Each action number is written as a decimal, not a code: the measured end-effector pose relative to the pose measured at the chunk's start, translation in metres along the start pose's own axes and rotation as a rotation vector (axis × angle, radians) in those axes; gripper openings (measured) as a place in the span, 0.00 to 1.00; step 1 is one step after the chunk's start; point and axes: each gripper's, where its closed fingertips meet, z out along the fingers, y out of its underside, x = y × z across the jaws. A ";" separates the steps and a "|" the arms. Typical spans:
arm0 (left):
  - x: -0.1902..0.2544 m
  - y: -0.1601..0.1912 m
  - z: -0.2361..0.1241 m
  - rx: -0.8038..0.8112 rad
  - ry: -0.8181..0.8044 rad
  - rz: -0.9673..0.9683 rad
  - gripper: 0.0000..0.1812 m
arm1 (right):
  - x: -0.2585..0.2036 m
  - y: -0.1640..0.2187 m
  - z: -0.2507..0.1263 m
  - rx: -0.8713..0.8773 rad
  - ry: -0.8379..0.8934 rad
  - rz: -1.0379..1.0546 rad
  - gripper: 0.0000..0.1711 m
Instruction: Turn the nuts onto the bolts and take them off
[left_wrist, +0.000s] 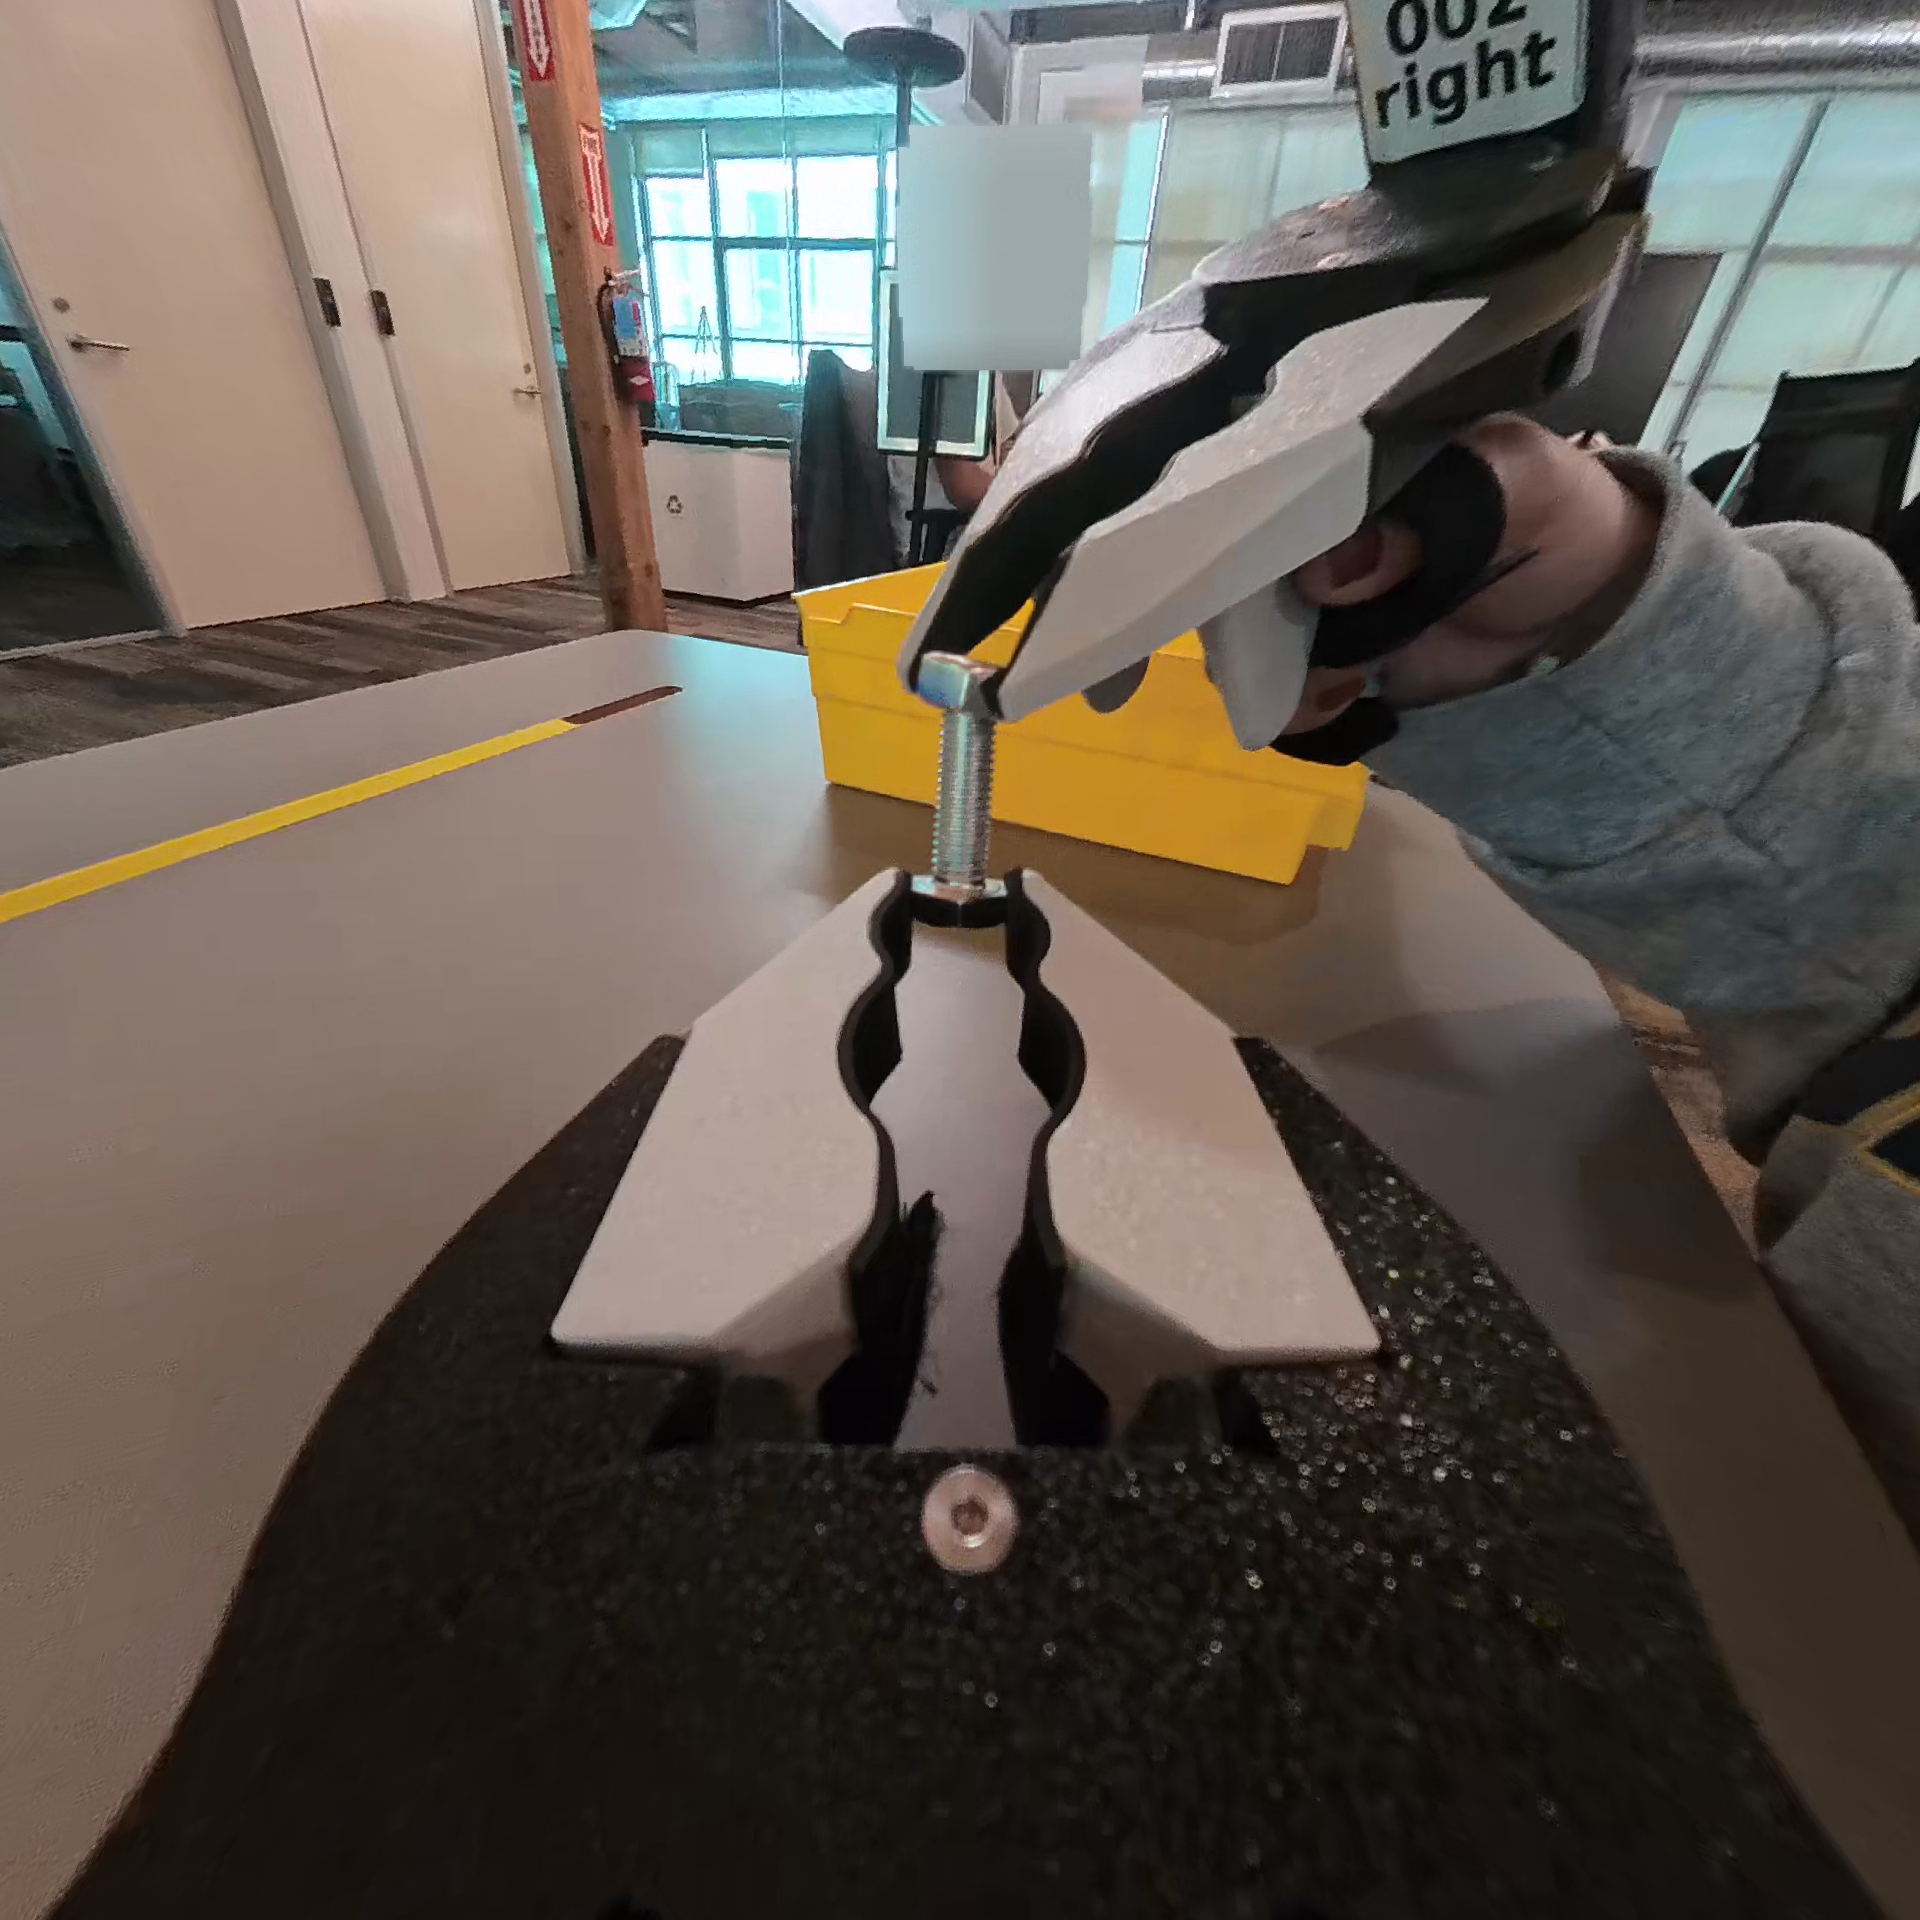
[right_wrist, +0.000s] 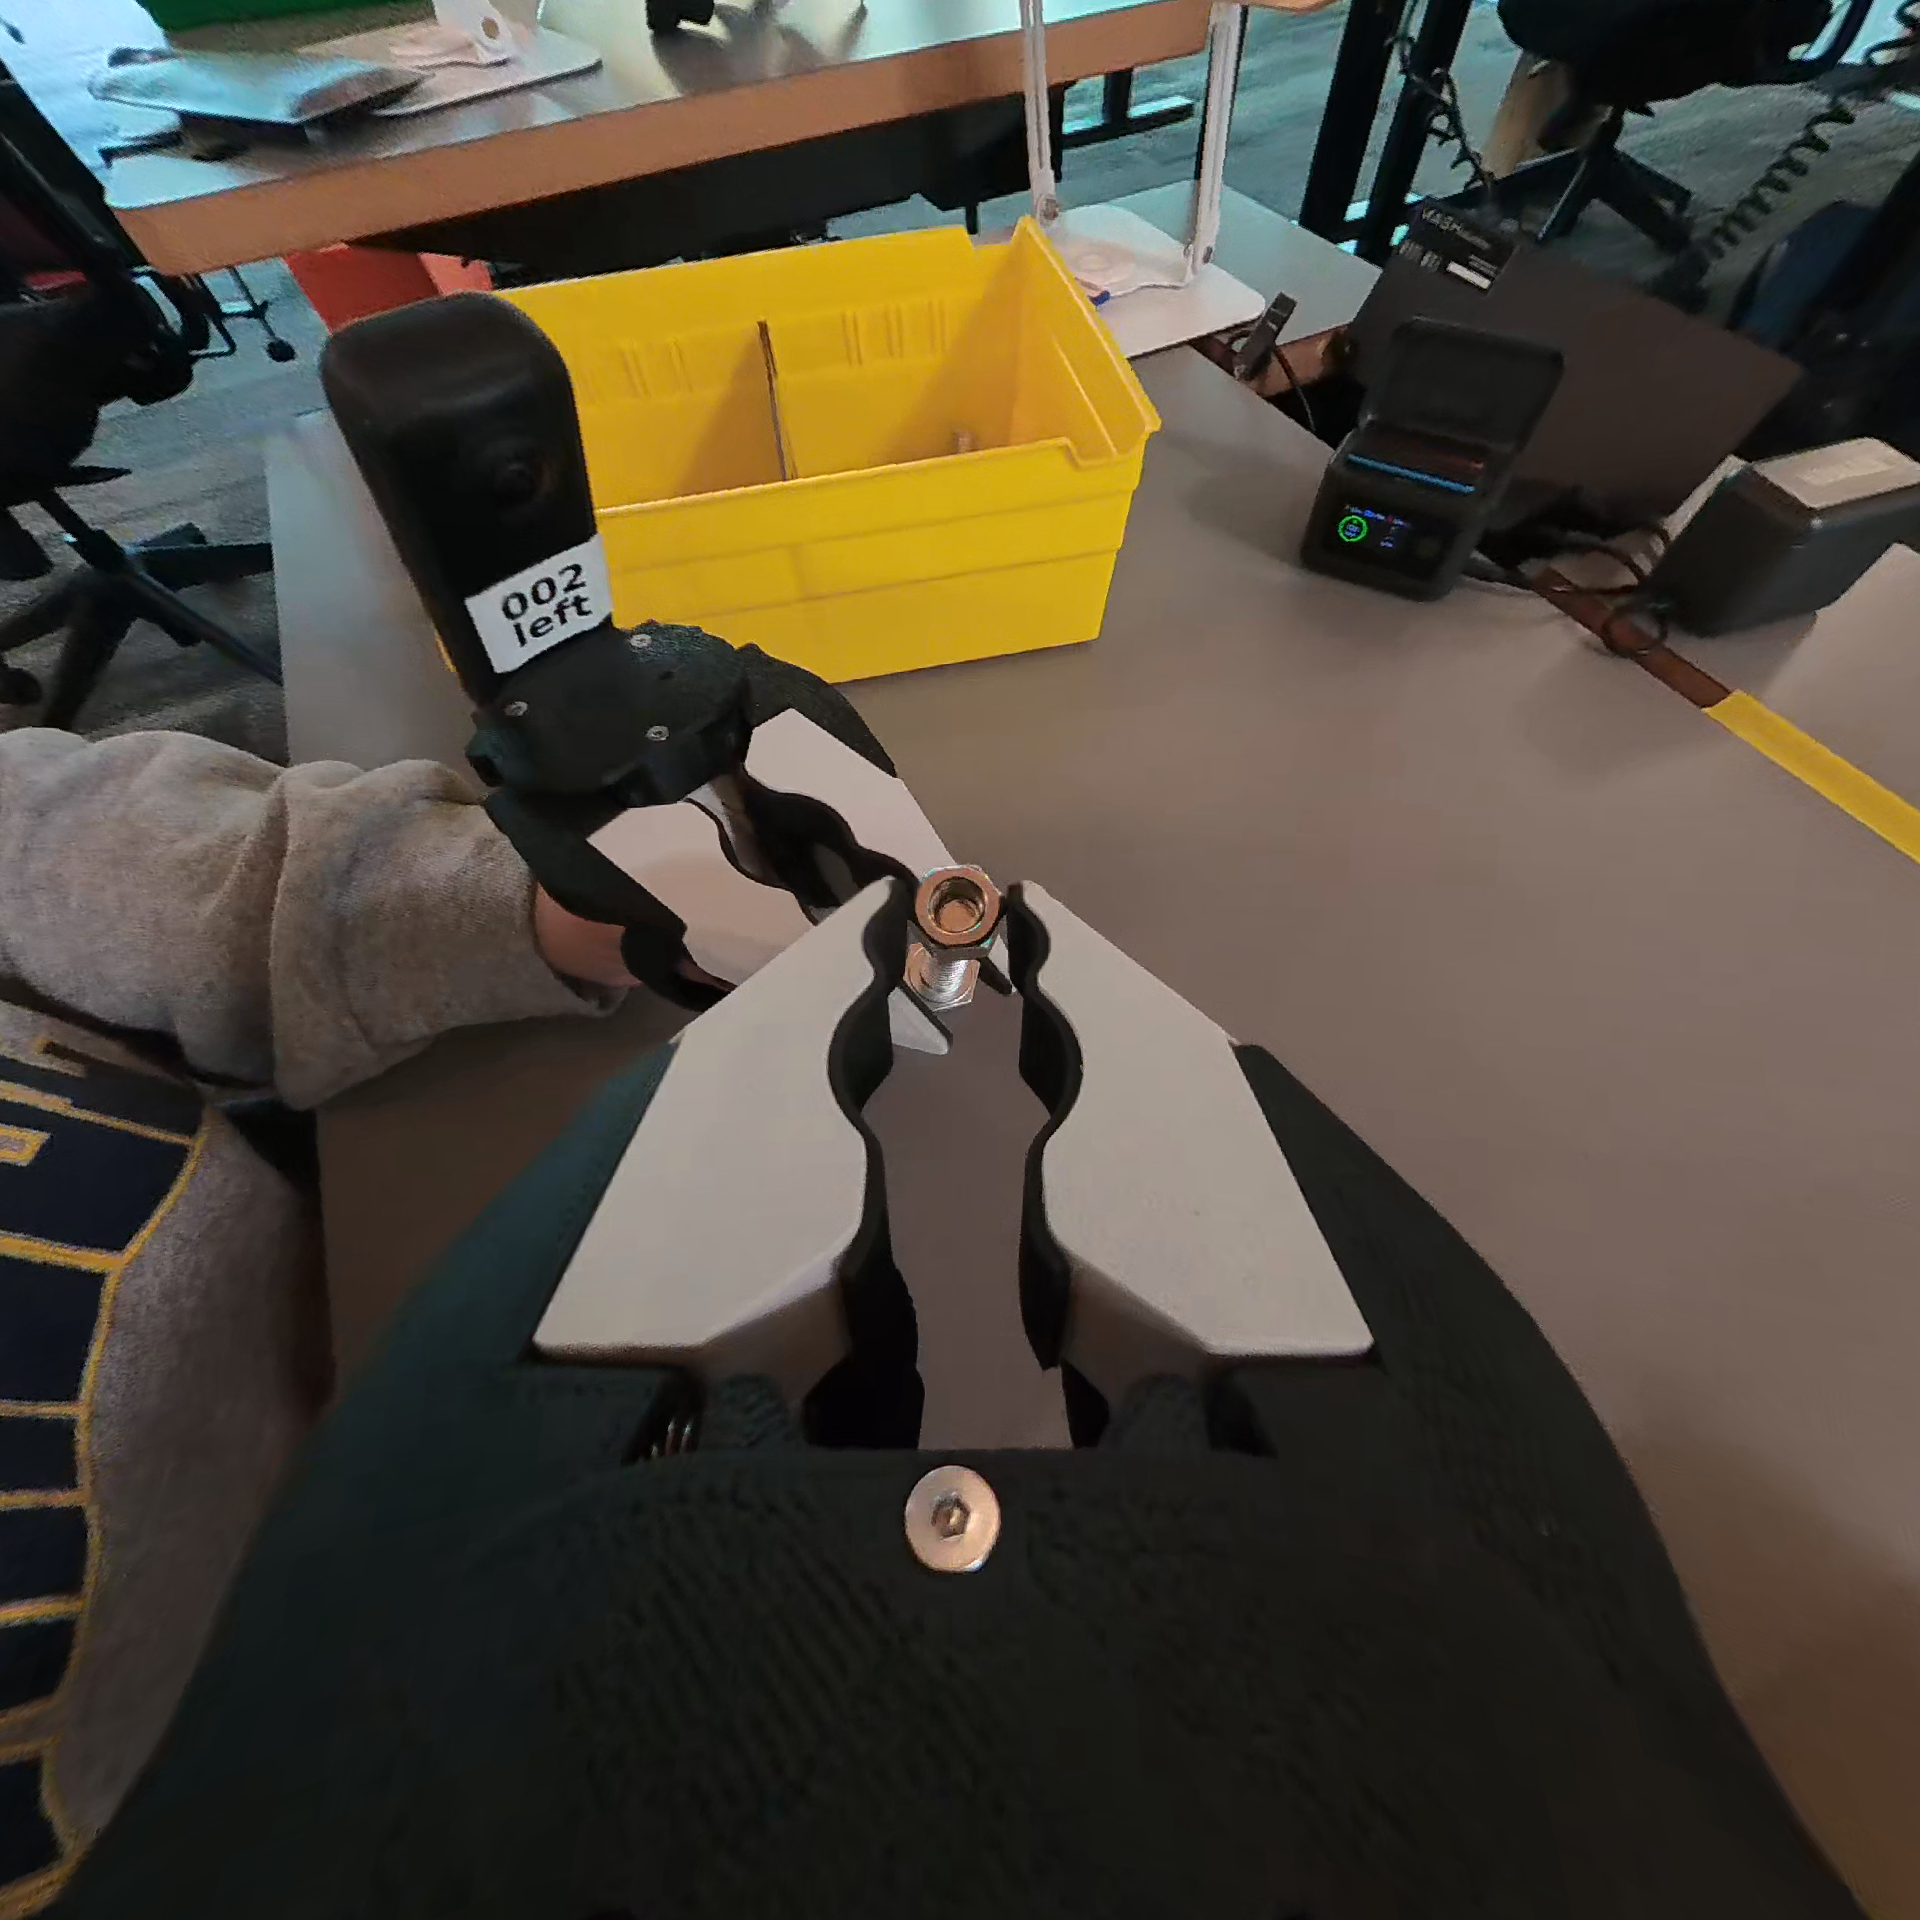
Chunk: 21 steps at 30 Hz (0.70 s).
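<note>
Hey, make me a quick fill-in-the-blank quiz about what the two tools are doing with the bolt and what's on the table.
The left tool is shut on the ___ at the lower end of the bolt.
The right tool grips the bolt by its ___.
Behind them on the table stands a ___ bin.
Missing words: nut, head, yellow.
</note>
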 end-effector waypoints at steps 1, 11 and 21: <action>-0.001 0.000 0.000 -0.003 -0.006 0.003 0.08 | 0.001 0.000 0.000 -0.002 0.016 0.002 0.10; -0.002 -0.001 -0.002 0.013 -0.002 -0.016 0.08 | 0.000 -0.004 0.002 0.063 0.058 -0.061 0.11; 0.023 -0.013 -0.006 0.085 0.206 -0.088 0.09 | -0.021 -0.019 -0.011 0.297 -0.132 -0.132 0.26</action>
